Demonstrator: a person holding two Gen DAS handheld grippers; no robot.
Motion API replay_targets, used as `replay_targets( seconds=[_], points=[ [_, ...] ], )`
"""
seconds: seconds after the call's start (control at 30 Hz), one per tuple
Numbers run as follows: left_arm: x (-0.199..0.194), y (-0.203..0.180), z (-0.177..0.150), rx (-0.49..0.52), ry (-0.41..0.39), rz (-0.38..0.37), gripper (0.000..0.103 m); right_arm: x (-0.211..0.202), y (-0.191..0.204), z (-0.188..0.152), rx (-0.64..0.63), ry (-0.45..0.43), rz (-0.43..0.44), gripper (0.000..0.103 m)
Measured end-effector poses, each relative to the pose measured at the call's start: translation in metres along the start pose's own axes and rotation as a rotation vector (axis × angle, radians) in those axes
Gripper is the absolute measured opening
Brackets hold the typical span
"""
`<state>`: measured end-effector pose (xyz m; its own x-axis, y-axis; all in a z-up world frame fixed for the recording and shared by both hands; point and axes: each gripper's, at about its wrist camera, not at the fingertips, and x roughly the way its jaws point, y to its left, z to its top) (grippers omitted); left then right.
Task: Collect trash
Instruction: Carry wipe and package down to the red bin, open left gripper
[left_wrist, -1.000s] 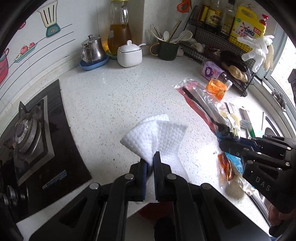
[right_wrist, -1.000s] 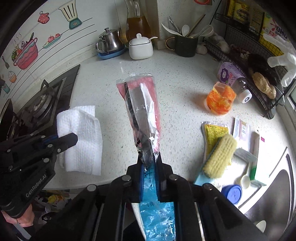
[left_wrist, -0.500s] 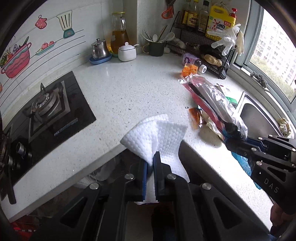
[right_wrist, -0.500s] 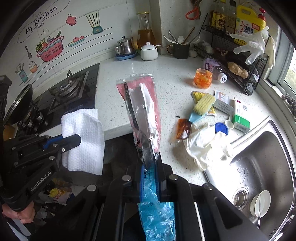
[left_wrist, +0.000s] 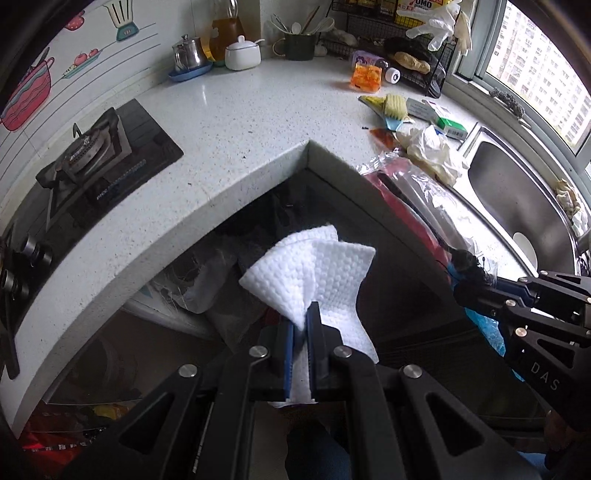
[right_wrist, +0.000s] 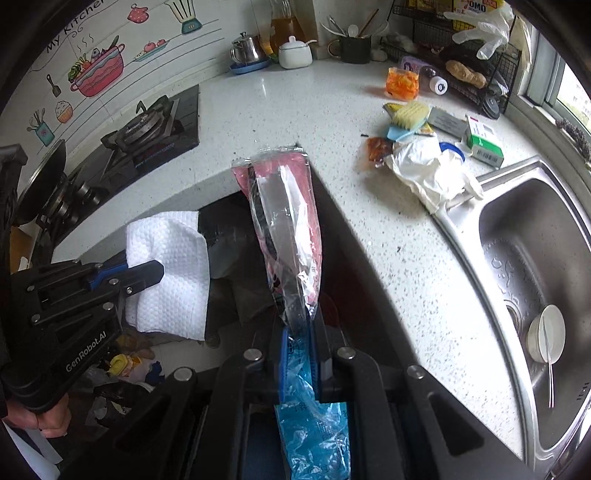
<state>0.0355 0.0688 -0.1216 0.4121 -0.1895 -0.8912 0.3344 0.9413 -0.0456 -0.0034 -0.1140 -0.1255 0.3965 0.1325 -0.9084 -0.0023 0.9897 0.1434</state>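
Both grippers pulling back off counter (left_wrist: 229, 122) since a second ago; left gripper (left_wrist: 300, 325) clamping paper towel (left_wrist: 314, 273), right gripper (right_wrist: 301, 332) clamping plastic wrapper (right_wrist: 284, 221), both hanging over floor trash at 6 o'clock; drop likely next

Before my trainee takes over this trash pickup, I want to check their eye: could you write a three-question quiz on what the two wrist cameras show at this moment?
1. True or false: the left gripper is shut on the white paper towel.
2. What does the right gripper hold? A) the scrub brush B) the plastic wrapper C) the crumpled glove
3. Fill in: the small white bowl with a spoon sits in the ____.

Key
1. True: the pads pinch the towel, which fans out above them.
2. B: the plastic wrapper; the scrub brush and crumpled glove lie on the countertop.
3. sink
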Motion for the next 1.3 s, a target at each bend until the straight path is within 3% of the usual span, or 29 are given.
replay_targets(
  seconds=[0.23,0.43,0.6,0.93,1.23,1.3],
  points=[
    [0.071,0.016,-0.027,0.011,0.107,-0.037,0.005,0.07,0.002,-0.027,0.055,0.111,0.009,0.009],
    [0.15,0.033,-0.05,0.041,0.218,-0.102,0.005,0.133,0.005,-0.04,0.103,0.146,-0.019,0.009],
    [0.217,0.043,-0.062,0.108,0.23,-0.091,0.005,0.196,-0.002,-0.049,0.164,0.174,-0.034,0.009],
    [0.336,0.056,-0.07,0.124,0.27,-0.113,0.005,0.297,-0.018,-0.067,0.252,0.241,-0.044,0.009],
    [0.384,0.042,-0.061,0.157,0.275,-0.135,0.006,0.328,-0.034,-0.078,0.264,0.282,-0.076,0.009],
    [0.389,0.038,-0.06,0.177,0.277,-0.131,0.013,0.328,-0.036,-0.079,0.273,0.283,-0.079,0.009]
  ],
)
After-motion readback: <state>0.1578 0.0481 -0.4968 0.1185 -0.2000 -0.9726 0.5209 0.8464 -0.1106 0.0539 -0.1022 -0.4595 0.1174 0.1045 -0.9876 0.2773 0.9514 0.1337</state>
